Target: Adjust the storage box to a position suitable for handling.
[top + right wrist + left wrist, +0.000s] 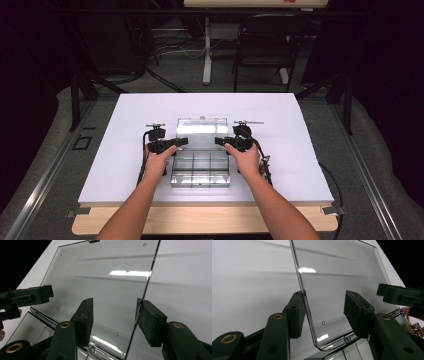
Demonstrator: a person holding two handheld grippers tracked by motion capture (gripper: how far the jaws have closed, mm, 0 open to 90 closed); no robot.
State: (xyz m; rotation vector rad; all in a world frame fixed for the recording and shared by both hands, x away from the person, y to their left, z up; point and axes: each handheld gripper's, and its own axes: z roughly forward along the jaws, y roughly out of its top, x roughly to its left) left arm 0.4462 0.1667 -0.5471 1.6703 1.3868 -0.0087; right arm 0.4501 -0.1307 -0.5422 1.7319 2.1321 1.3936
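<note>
A clear plastic compartment box (200, 170) sits mid-table on the white tabletop (125, 120), its transparent lid (202, 126) swung open toward the back. My left gripper (182, 141) is at the lid's left edge and my right gripper (220, 141) at its right edge, tips facing each other. In the left gripper view the lid's edge (305, 302) runs just beside one pad (295, 315) of the left gripper (325, 312), jaws wide apart. In the right gripper view the lid's edge (140, 305) passes close to one pad (150, 322) of the right gripper (113, 320), also wide apart. Neither pair pinches the lid.
A small brownish item (266, 161) lies on the table by the right hand. Beyond the table's far edge stand a dark chair (265, 45) and a white post (207, 50), with cables on the floor. A wooden strip (200, 220) borders the near edge.
</note>
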